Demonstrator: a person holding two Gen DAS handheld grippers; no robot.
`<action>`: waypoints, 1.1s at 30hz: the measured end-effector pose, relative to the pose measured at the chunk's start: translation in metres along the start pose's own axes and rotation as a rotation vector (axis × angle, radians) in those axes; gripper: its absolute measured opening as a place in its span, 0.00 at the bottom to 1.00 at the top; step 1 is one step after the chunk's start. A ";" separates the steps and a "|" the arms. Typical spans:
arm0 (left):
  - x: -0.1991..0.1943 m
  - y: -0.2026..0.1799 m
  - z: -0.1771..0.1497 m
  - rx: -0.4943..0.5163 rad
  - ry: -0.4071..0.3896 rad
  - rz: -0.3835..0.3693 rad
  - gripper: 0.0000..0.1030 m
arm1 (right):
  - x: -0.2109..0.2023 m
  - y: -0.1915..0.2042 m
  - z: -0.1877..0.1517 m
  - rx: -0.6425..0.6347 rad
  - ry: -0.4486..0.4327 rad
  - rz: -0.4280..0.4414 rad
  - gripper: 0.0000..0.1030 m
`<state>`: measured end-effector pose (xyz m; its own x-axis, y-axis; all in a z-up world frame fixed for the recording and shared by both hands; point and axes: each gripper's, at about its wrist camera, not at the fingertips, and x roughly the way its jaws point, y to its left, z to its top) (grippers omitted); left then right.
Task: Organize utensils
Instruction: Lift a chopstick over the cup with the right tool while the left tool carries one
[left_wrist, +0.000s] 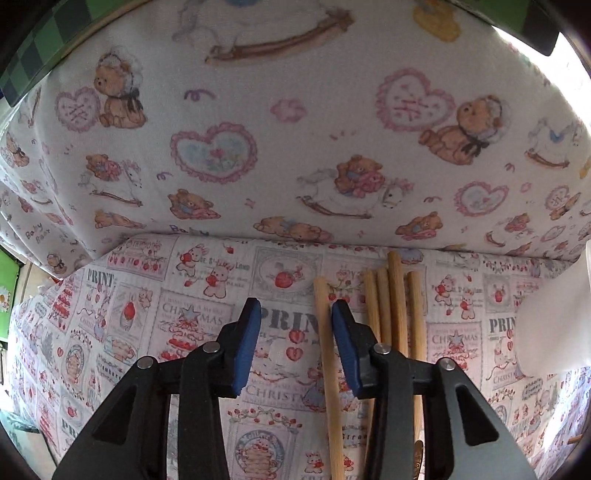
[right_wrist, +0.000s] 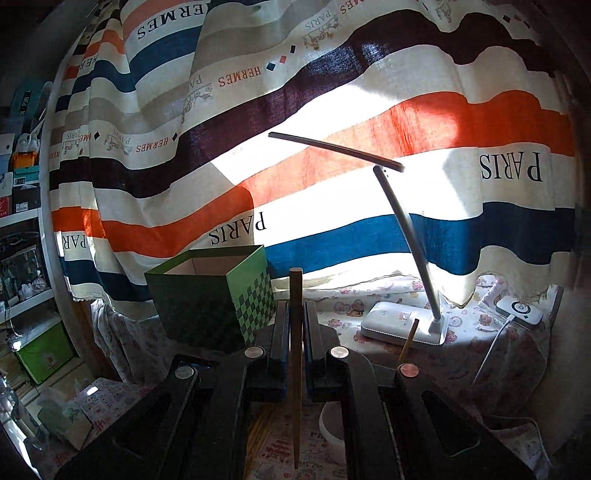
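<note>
In the left wrist view my left gripper (left_wrist: 295, 314) is open, its blue pads apart over the printed cloth. One wooden chopstick (left_wrist: 327, 354) lies between the pads, close to the right pad. Several more chopsticks (left_wrist: 395, 306) lie side by side just right of it. In the right wrist view my right gripper (right_wrist: 296, 314) is shut on a single wooden chopstick (right_wrist: 295, 354), held upright above the table. A green checkered box (right_wrist: 218, 295) with an open top stands just left of and beyond that gripper.
A white desk lamp (right_wrist: 402, 325) stands at the back right, with a white charger and cable (right_wrist: 519, 312) beyond it. A striped curtain (right_wrist: 295, 147) hangs behind. A white bowl (right_wrist: 332, 428) sits below the right gripper. A raised ledge covered in teddy-bear cloth (left_wrist: 295, 147) is ahead of the left gripper.
</note>
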<state>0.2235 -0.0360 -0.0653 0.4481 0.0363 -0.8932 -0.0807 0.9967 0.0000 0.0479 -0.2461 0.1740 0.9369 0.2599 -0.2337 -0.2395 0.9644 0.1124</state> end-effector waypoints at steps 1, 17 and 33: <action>0.000 -0.001 0.000 0.003 0.000 0.001 0.36 | 0.000 -0.003 0.001 0.008 0.003 -0.003 0.07; -0.076 0.005 -0.007 0.031 -0.128 -0.131 0.06 | -0.007 -0.026 0.010 0.057 -0.005 -0.019 0.07; -0.252 -0.001 -0.020 0.061 -0.544 -0.233 0.06 | -0.026 -0.045 0.021 0.080 -0.075 -0.040 0.07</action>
<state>0.0929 -0.0475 0.1510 0.8412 -0.1686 -0.5138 0.1191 0.9846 -0.1282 0.0395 -0.2974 0.1954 0.9624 0.2140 -0.1672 -0.1832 0.9661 0.1820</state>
